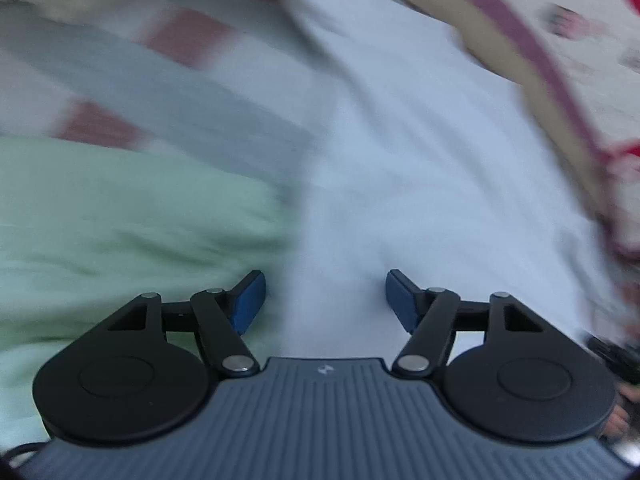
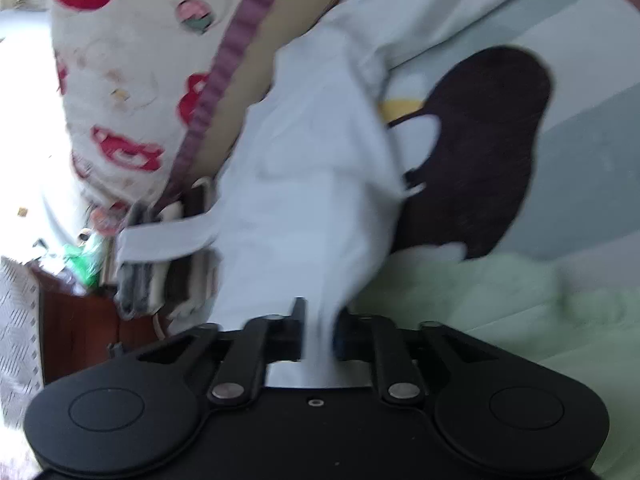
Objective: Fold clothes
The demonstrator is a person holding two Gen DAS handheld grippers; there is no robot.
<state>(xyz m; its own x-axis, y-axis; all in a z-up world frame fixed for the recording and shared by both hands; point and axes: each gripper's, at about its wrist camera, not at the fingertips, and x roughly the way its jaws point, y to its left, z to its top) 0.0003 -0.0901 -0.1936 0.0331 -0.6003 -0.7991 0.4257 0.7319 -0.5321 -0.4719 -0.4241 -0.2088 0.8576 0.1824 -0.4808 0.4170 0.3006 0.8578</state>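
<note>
**A:** While both views are smeared, the key relation reads fine: the white garment (image 2: 312,184) runs straight out from the right gripper (image 2: 318,330), long axis stretching away from the jaws toward the patterned pillow (image 2: 132,80). It lies over the striped bedsheet (image 2: 580,92), beside a green cloth (image 2: 520,304).

**B:** Right one gripping?

**A:** Fabric sits bunched between its fingers, jaws only narrowly apart. Can't tell whether the pads actually press.

**B:** Left?

**A:** Left gripper (image 1: 325,300) is released, jaws wide, nothing between them, hovering above the same garment (image 1: 420,160), which spreads ahead of it.

**B:** Nearer hand?

**A:** Right, I'd judge: the cloth is already in its jaws. Any fold would likely go along that axis.
</note>
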